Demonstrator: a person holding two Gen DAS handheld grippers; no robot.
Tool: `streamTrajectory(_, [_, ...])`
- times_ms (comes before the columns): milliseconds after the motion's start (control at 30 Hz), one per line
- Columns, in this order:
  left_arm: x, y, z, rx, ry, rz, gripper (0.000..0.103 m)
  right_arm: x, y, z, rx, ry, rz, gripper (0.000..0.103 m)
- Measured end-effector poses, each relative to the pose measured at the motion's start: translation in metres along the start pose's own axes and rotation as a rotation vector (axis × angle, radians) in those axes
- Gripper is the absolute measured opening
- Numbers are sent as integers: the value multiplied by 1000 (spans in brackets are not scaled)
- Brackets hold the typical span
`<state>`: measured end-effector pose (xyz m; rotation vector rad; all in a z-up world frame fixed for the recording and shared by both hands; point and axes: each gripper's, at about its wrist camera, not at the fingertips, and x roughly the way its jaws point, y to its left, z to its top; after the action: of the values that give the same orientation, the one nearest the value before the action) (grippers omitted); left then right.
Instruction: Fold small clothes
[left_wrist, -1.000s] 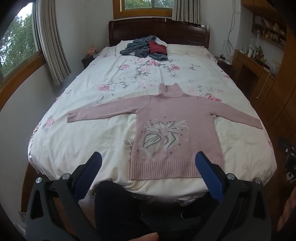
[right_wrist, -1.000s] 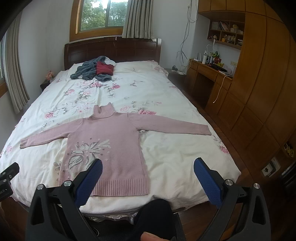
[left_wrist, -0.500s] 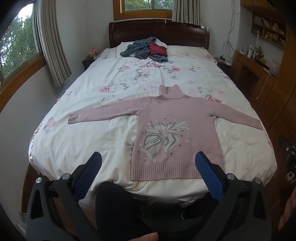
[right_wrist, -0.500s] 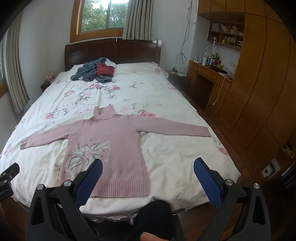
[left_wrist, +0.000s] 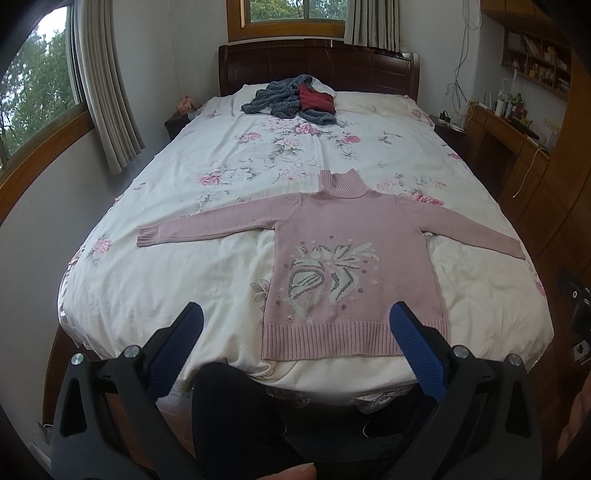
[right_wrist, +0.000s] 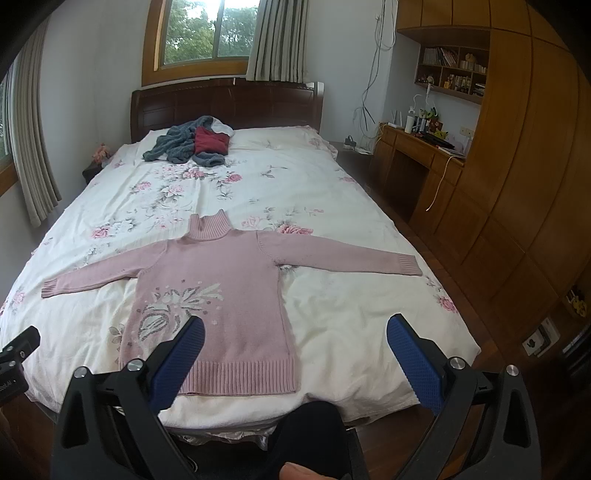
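Observation:
A pink turtleneck sweater (left_wrist: 347, 258) (right_wrist: 225, 291) with a pale flower pattern lies flat and face up on the bed, both sleeves spread sideways, hem toward me. My left gripper (left_wrist: 295, 321) hovers open before the foot of the bed, its blue pads (left_wrist: 413, 347) apart and empty, just short of the hem. My right gripper (right_wrist: 295, 332) is also open and empty, held off the bed's near edge to the right of the sweater's body. The left gripper's edge (right_wrist: 14, 354) shows at the far left of the right wrist view.
The bed (left_wrist: 184, 295) has a white floral cover. A heap of grey and red clothes (left_wrist: 295, 99) lies near the dark headboard (right_wrist: 229, 107). A wooden desk and wardrobe (right_wrist: 498, 166) line the right wall. Curtained windows stand left and behind. A person's dark-clad legs (left_wrist: 236, 417) are below.
Both views have crept slightly toward the bed and down, so the sweater sits a little lower in frame. The sweater has not moved and both grippers have stayed open.

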<state>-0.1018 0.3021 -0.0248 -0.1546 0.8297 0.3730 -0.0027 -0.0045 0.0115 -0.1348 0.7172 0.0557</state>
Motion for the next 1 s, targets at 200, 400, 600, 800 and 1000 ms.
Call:
streamTrajectory(200, [-1,2,1,1,-1,3,100,0,0,0,0,0,0,99])
streamTrajectory(400, [-1,2,1,1,-1,0,100,0,0,0,0,-1,-1,99])
streamTrajectory(600, [-1,1,1,2,-1,1,100,0,-1,0,-1,1,1,99])
streamTrajectory(800, [0,-1,-1,1,-2,2,100,0,-1,0,-1,0,0,99])
streamTrajectory(1000, [0,1,0,1,1,3,100,-1,1,2,-2,5,1,99])
